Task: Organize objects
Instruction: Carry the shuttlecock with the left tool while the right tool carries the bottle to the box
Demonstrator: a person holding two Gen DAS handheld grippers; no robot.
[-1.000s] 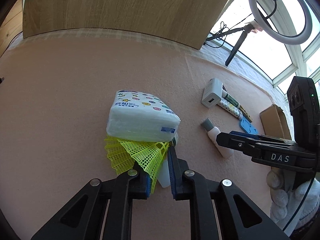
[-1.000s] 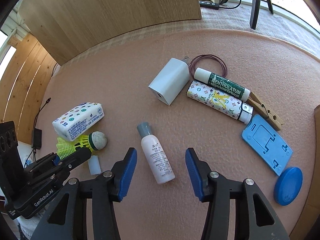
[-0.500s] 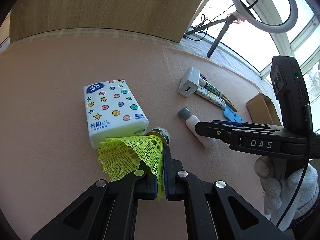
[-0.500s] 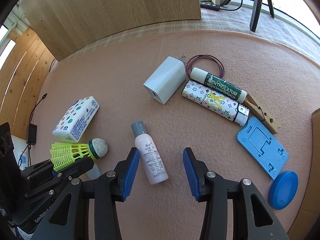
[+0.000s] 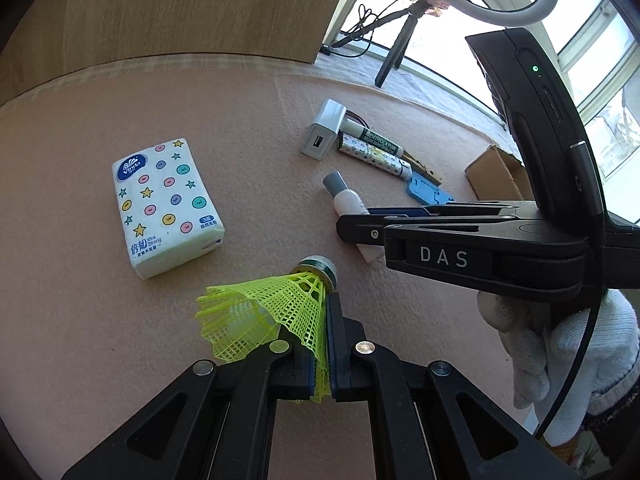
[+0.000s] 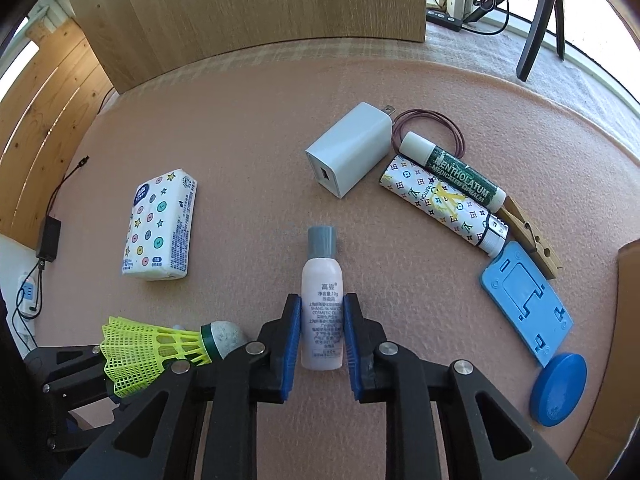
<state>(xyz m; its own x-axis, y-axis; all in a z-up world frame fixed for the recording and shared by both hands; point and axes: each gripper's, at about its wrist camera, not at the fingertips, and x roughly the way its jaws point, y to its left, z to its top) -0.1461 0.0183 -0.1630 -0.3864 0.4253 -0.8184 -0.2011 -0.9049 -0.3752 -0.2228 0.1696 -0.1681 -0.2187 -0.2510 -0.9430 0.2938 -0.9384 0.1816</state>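
Observation:
My left gripper [image 5: 322, 344] is shut on the skirt of a yellow shuttlecock [image 5: 276, 312], held above the pink mat; it also shows in the right wrist view [image 6: 160, 346]. My right gripper [image 6: 322, 320] has closed around a small pink bottle with a grey cap [image 6: 322, 276], its blue pads touching both sides. The bottle also shows in the left wrist view [image 5: 346, 200], partly behind the right gripper. A tissue pack [image 5: 166, 206] lies on the mat to the left and also shows in the right wrist view [image 6: 160, 224].
A white charger [image 6: 350, 154], lip balm [image 6: 452, 168], patterned tube [image 6: 440, 200], clothespin [image 6: 528, 232], blue stand [image 6: 524, 296] and blue lid [image 6: 558, 382] lie at the right. A cardboard box [image 5: 500, 172] sits at the far right. A wooden board stands behind.
My left gripper closed on the shuttlecock and lifted it away from the tissue pack. My right gripper moved forward over the pink bottle and its jaws narrowed onto it.

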